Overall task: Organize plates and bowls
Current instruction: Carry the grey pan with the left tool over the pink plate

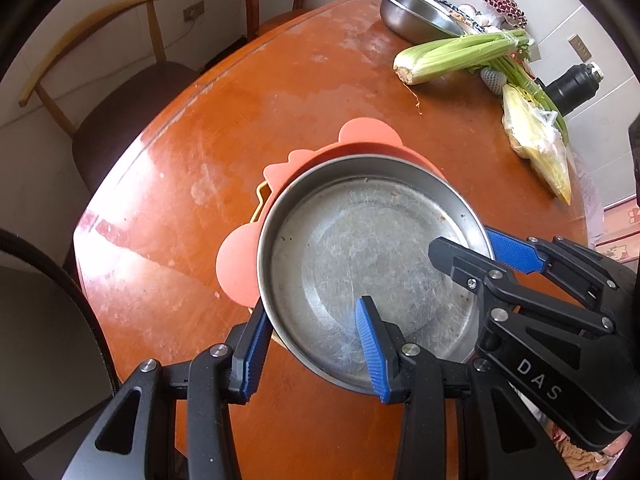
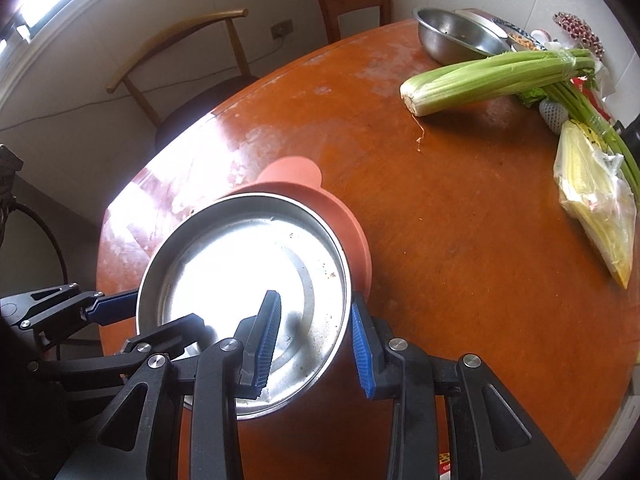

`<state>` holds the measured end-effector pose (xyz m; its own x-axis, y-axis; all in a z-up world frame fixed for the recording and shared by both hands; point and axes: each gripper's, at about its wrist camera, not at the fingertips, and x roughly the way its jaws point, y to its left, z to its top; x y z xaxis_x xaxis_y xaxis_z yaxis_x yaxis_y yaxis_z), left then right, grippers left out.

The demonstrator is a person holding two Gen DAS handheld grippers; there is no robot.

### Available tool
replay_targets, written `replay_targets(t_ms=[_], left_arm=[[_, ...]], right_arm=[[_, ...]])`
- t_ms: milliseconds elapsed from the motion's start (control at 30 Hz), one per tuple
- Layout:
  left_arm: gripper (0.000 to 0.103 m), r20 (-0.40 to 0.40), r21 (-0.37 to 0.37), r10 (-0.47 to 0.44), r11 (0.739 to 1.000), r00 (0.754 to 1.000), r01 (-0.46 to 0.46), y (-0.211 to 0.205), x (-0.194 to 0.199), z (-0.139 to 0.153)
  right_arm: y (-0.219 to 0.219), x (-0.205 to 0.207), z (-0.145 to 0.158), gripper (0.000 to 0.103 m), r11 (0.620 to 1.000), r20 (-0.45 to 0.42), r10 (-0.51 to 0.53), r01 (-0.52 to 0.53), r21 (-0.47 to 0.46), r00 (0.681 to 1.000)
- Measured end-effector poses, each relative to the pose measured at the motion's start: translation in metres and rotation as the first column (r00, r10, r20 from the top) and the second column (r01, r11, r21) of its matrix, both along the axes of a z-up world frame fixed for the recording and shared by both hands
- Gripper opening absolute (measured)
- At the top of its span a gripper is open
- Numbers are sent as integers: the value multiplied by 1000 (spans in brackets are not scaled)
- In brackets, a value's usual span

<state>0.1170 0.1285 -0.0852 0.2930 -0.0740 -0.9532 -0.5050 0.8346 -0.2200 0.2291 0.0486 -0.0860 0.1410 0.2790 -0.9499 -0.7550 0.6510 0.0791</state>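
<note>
1. Left wrist view: the table [image 1: 360, 80] fills the frame.
2. Steel pan [image 1: 360, 264] at centre, over the pink plate [image 1: 360, 136].
3. Left gripper [image 1: 316, 344] clamps the pan's near rim; right gripper [image 1: 486, 250] clamps its right rim. Both straddle the wall, equally near.

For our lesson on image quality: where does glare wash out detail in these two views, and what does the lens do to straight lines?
Right wrist view: sunlight blows out the steel pan floor to white. Left wrist view: the pan shows its scratches; glare sits on the table instead. Both views: fisheye bends the table edge and darkens the corners.
</note>
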Motion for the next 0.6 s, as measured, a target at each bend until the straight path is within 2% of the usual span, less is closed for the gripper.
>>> replay_targets(t_ms=[600], left_arm=[[42,-19,21,-3,1000,1000,3,-1,11,-4]], right_arm=[[-1,8,-8,36,999,-25,-31,31,8,999]])
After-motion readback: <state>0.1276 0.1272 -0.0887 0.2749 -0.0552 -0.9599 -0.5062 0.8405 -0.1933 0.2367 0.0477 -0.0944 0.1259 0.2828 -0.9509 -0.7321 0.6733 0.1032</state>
